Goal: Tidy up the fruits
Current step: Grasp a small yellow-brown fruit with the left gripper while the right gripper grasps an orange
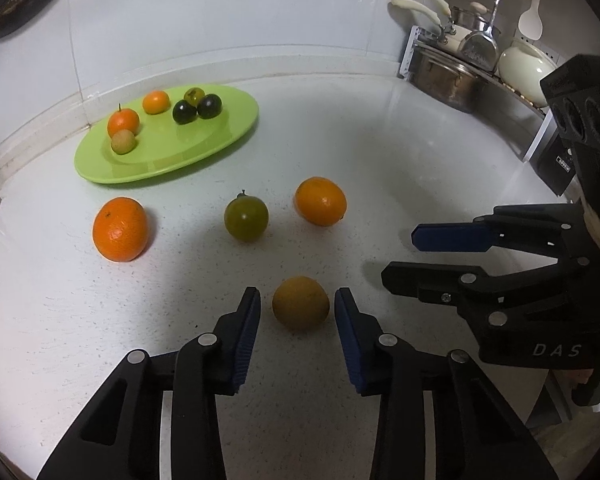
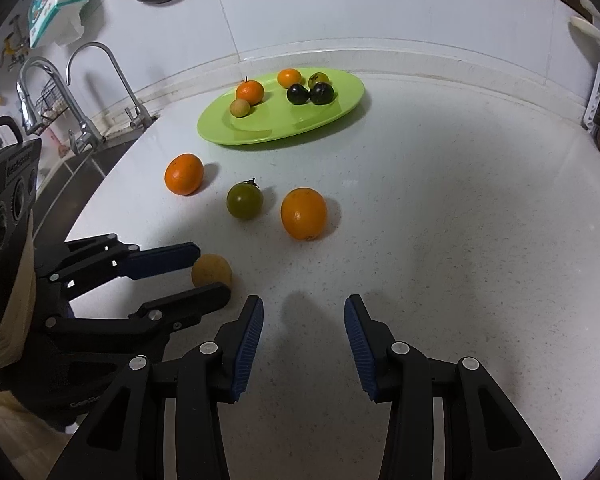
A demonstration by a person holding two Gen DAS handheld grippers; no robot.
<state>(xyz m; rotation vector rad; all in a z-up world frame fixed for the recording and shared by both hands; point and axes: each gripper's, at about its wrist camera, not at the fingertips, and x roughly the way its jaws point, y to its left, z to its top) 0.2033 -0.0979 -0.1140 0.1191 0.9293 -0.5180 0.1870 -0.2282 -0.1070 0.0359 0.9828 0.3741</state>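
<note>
A dull yellow-orange fruit (image 1: 301,303) lies on the white counter between the open fingers of my left gripper (image 1: 297,300), with gaps on both sides. It also shows in the right wrist view (image 2: 211,271), where the left gripper (image 2: 212,270) straddles it. A green tomato-like fruit (image 1: 246,218), a large orange (image 1: 121,228) and another orange (image 1: 320,201) lie loose further out. A green plate (image 1: 220,140) holds several small fruits. My right gripper (image 2: 303,312) is open and empty over bare counter, right of the left one (image 1: 398,256).
Pots and pans stand on a rack (image 1: 460,64) at the back right. A sink with two taps (image 2: 80,92) lies at the left of the counter. The tiled wall runs close behind the plate (image 2: 340,108).
</note>
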